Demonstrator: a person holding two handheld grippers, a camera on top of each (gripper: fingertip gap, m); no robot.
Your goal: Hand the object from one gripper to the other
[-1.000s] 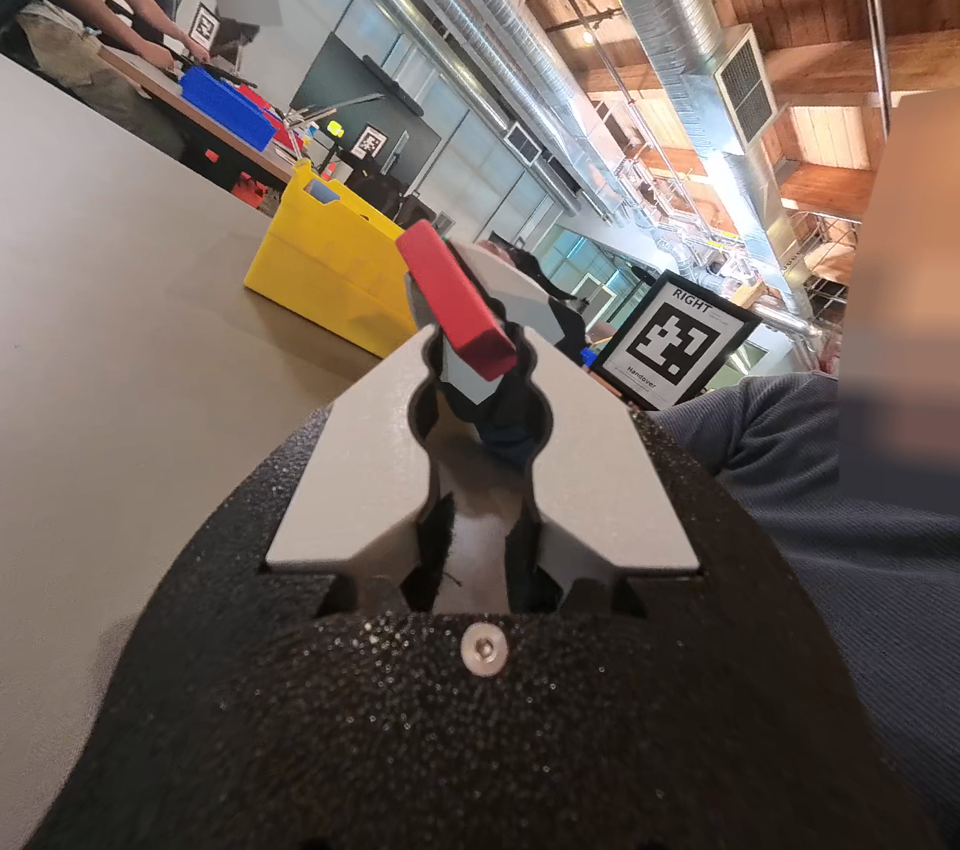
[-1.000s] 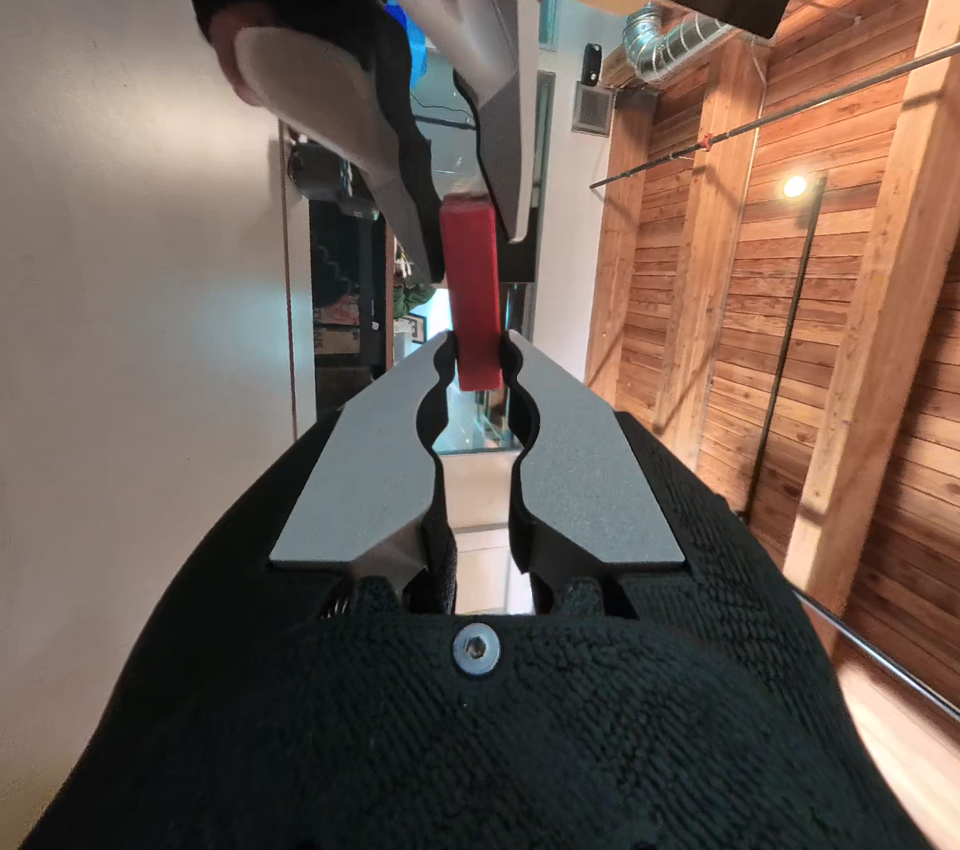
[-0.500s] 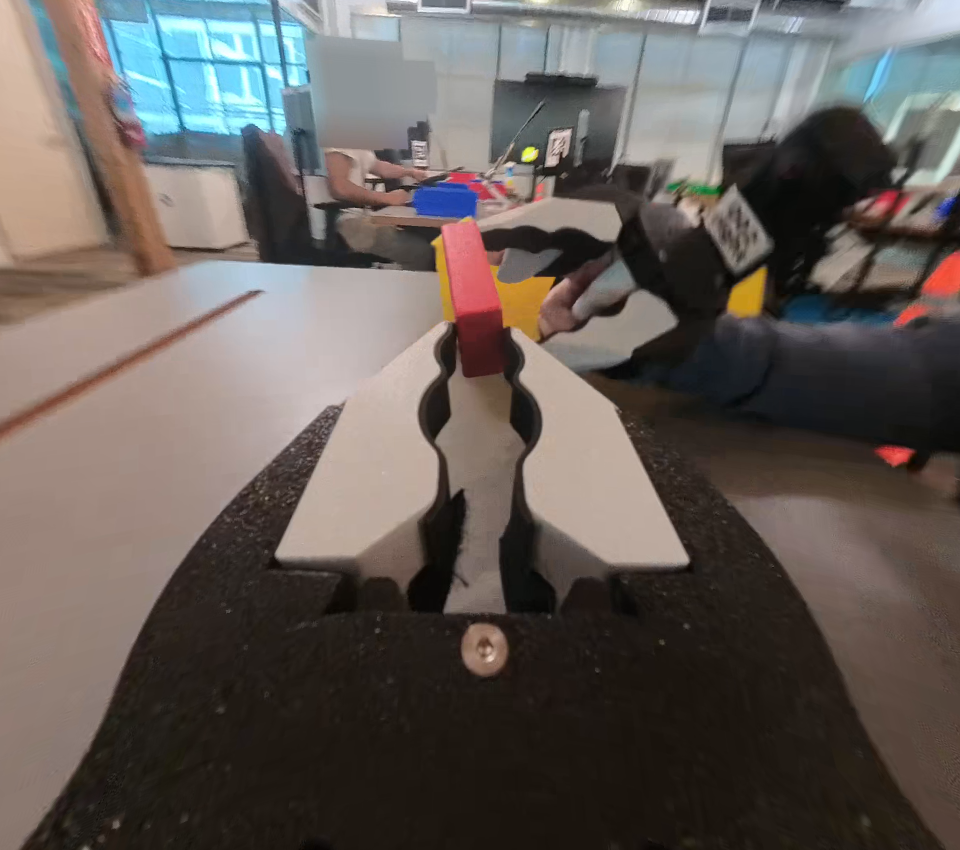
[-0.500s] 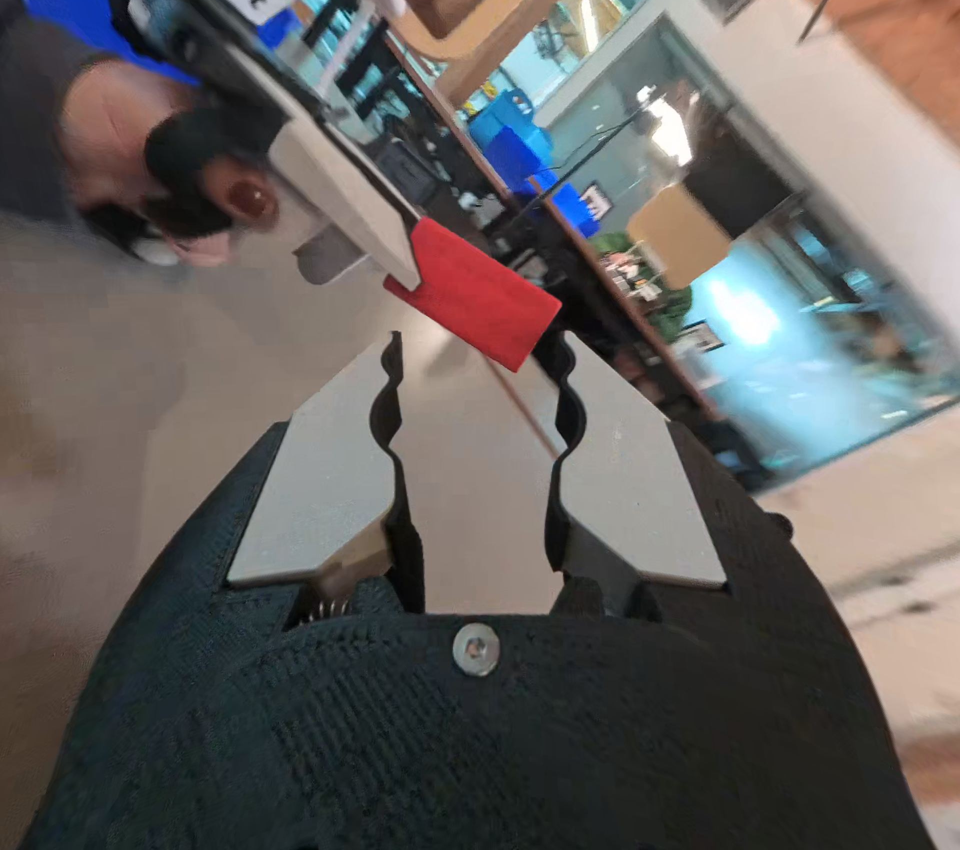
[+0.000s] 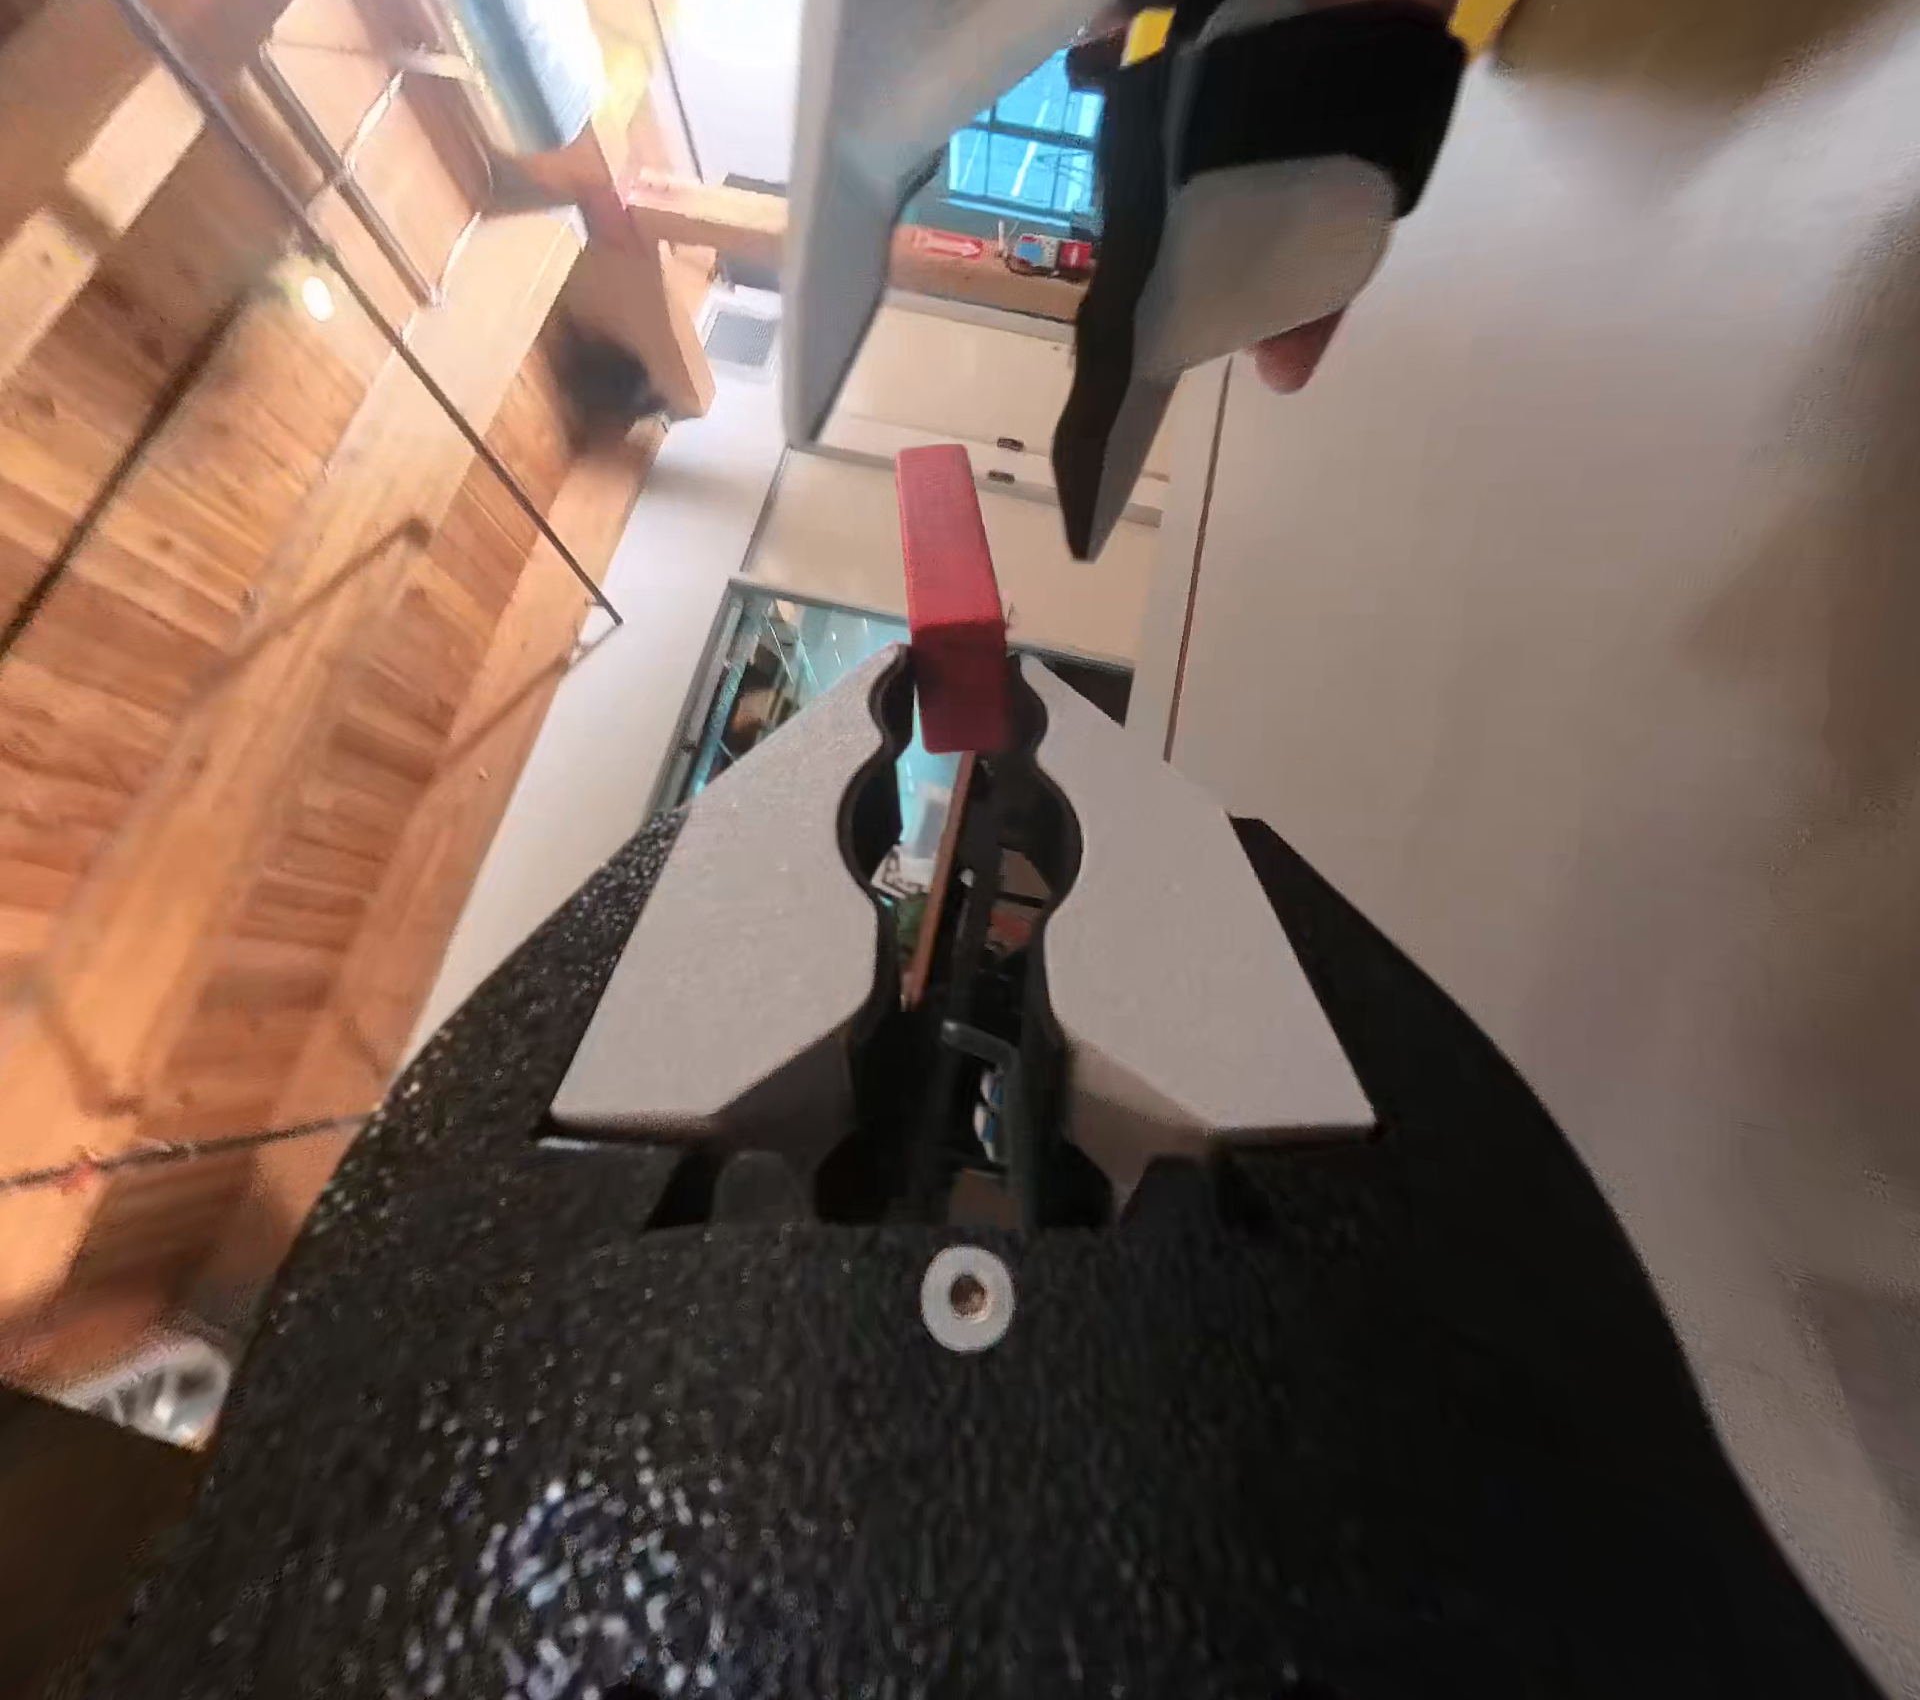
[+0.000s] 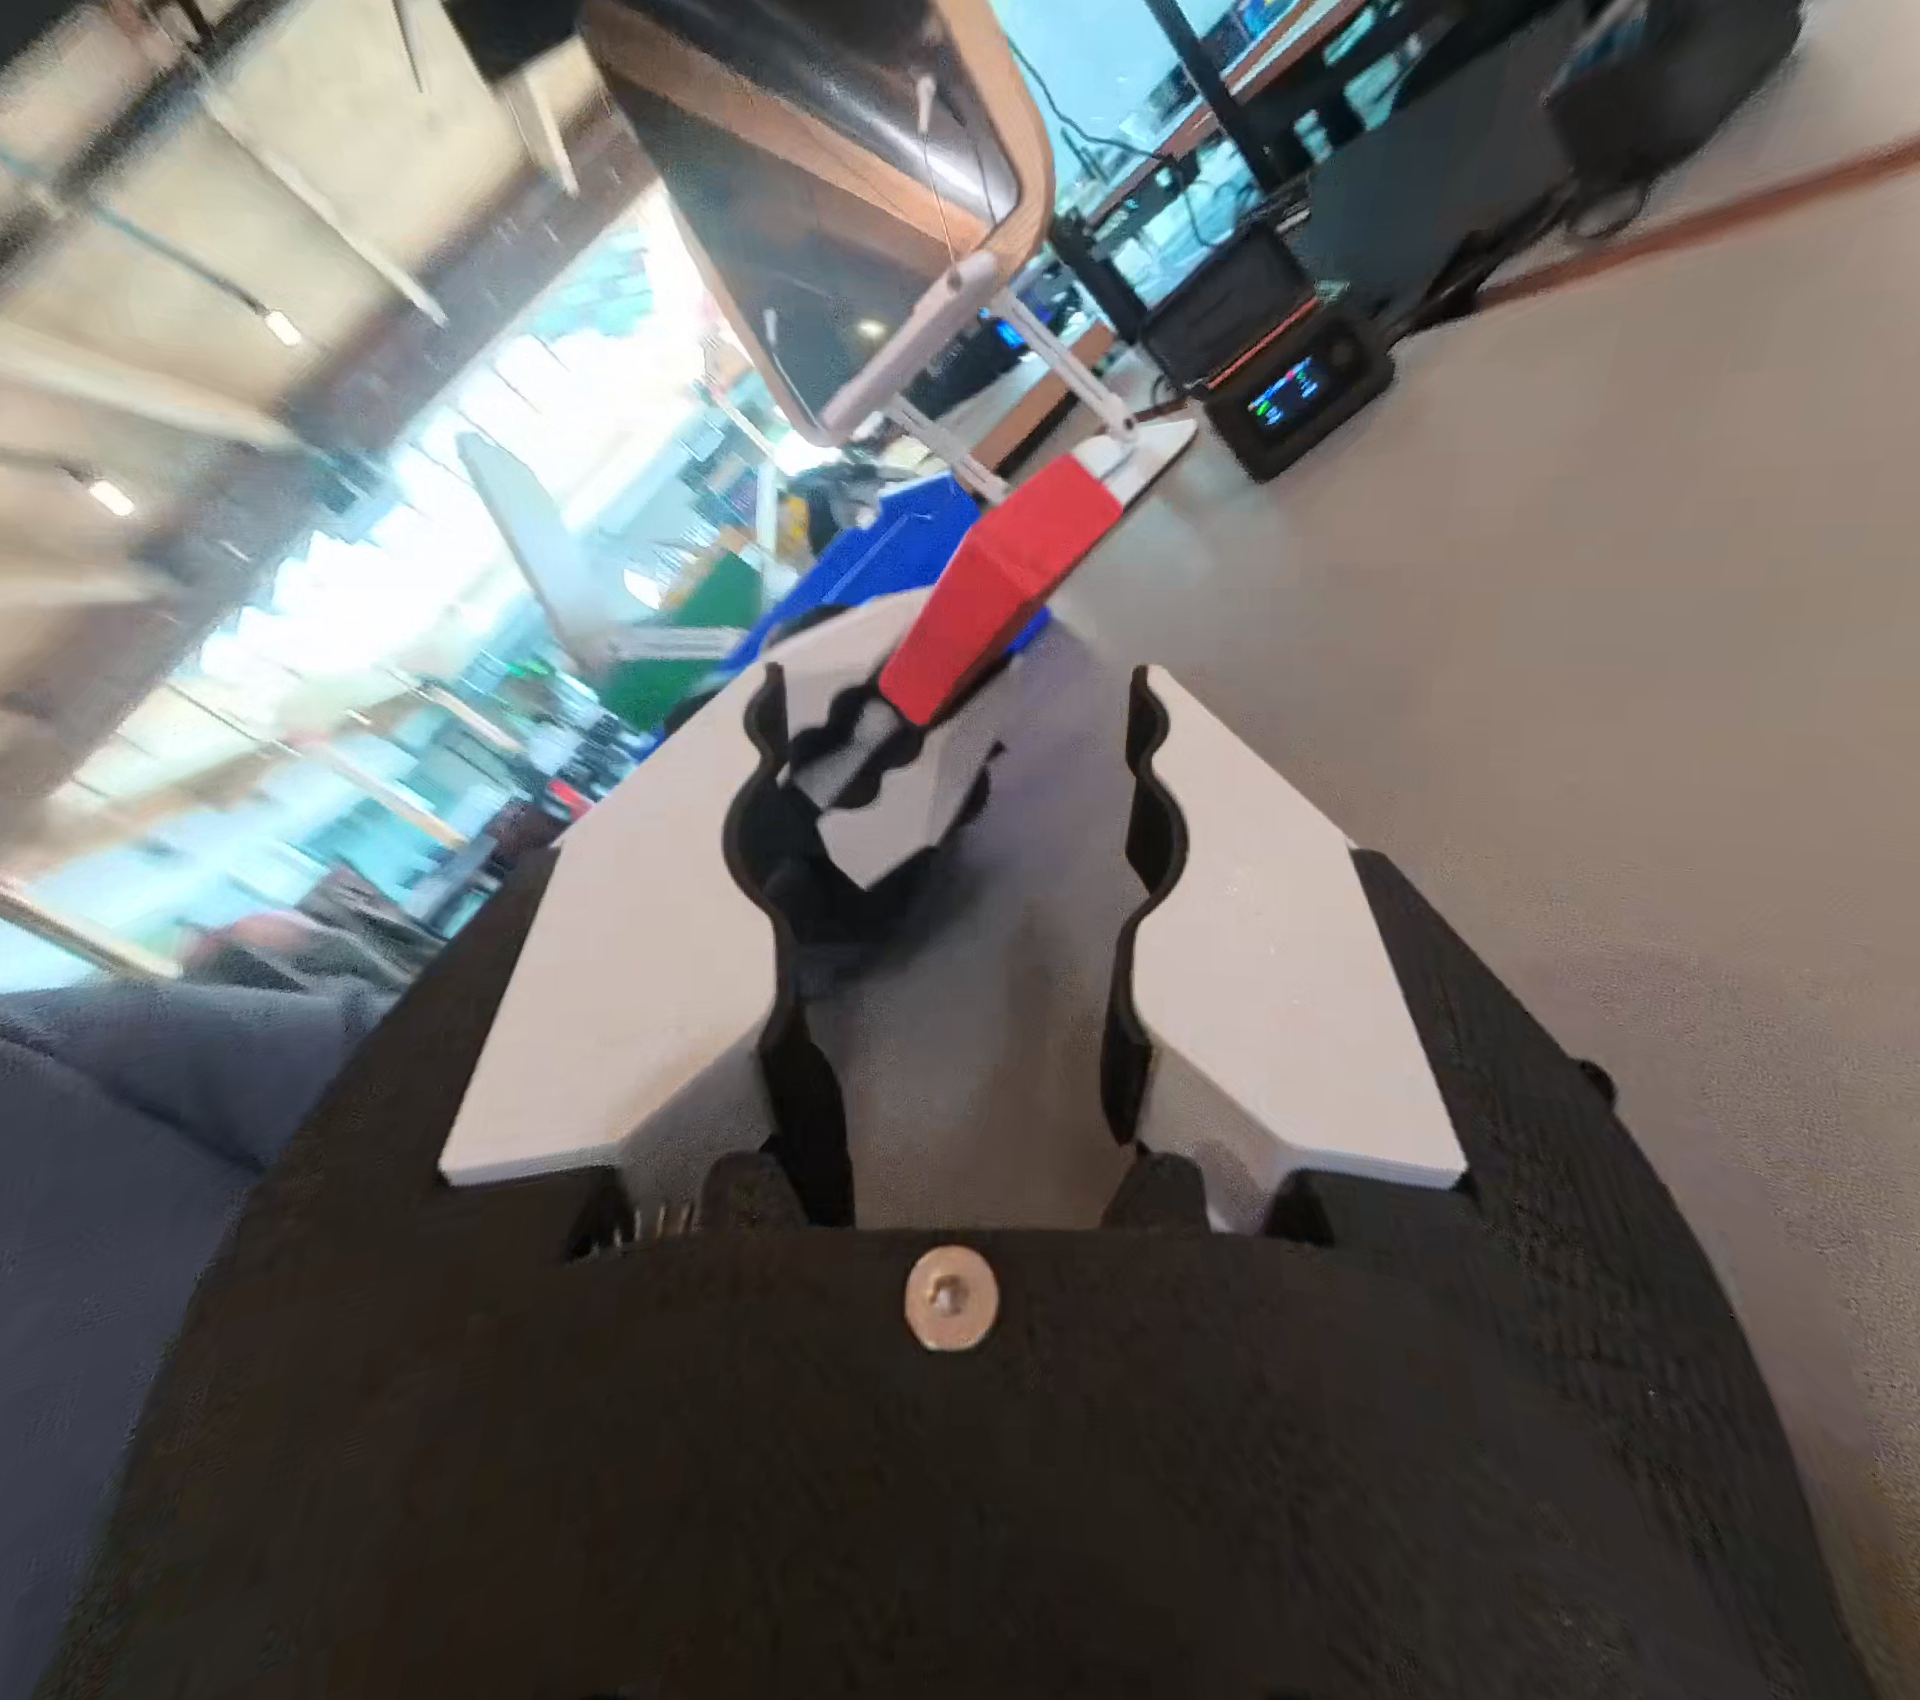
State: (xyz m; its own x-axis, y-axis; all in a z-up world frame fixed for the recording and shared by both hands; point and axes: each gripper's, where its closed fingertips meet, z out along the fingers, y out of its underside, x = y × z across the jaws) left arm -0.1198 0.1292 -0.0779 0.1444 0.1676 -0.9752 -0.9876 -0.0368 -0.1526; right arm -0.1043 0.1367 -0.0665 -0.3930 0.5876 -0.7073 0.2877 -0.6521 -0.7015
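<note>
left gripper [image 5: 958, 674]: jaws closed on the lower end of the red block [image 5: 951, 601], pinched at the tips, centre of frame
block: sticks out past the tips; in right view it sits centre frame [image 6: 1003, 590], angled up-right, held by the left gripper [image 6: 883, 741]
right gripper [image 6: 951, 684]: jaws spread wide, nothing between them; in left view it hangs at upper centre [image 5: 966, 466], jaws apart, just beyond the block's free end
table [image 6: 1558, 715]: grey, right side of frame
</note>
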